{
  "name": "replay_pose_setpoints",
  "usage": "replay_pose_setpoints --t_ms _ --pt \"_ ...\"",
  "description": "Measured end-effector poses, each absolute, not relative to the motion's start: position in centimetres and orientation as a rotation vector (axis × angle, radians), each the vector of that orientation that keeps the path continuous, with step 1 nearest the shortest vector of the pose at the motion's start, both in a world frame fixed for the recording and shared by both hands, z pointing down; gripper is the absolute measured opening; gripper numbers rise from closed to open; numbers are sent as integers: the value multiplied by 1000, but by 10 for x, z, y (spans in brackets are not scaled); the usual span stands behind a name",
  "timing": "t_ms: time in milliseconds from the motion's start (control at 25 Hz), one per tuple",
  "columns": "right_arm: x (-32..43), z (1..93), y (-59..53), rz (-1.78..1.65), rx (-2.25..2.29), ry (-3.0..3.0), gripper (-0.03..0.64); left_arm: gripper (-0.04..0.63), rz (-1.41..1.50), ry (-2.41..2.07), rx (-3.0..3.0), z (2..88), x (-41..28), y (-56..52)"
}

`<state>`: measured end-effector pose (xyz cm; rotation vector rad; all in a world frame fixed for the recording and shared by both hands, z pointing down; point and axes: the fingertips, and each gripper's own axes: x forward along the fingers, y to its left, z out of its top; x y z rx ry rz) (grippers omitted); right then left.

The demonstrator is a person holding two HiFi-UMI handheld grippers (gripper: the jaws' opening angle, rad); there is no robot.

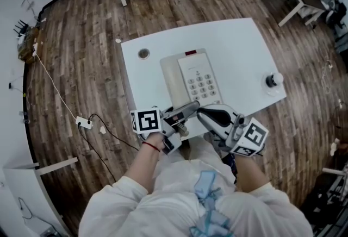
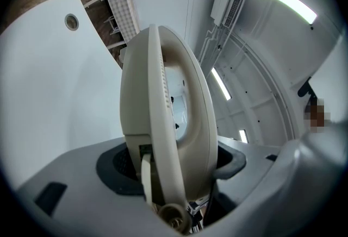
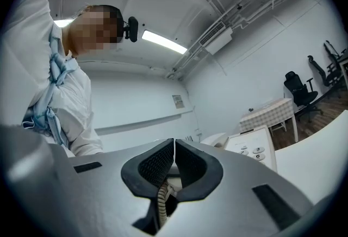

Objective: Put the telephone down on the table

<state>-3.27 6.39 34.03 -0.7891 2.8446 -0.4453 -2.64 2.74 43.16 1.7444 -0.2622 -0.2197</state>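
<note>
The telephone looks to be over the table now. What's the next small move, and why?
Probably lower both grippers together until the telephone sits flat on the table. The left gripper clamps the telephone's near end, the right gripper is shut on the coiled cord, and the head view shows the telephone above the table. I cannot tell whether it touches.

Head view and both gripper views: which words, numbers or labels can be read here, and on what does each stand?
Nothing reads clearly.
keypad on the telephone: digits on the keys, too small to read.
wall notice: too small to read.
handset: no print shows.
marker cubes: black-and-white square patterns only, no letters.
</note>
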Motion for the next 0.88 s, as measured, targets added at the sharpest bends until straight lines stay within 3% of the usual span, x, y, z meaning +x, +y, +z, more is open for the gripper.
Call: replay_pose_setpoints --t_ms 880 --pt "23 373 -22 -557 -616 2895 34 316 -256 -329 1698 483 28 -52"
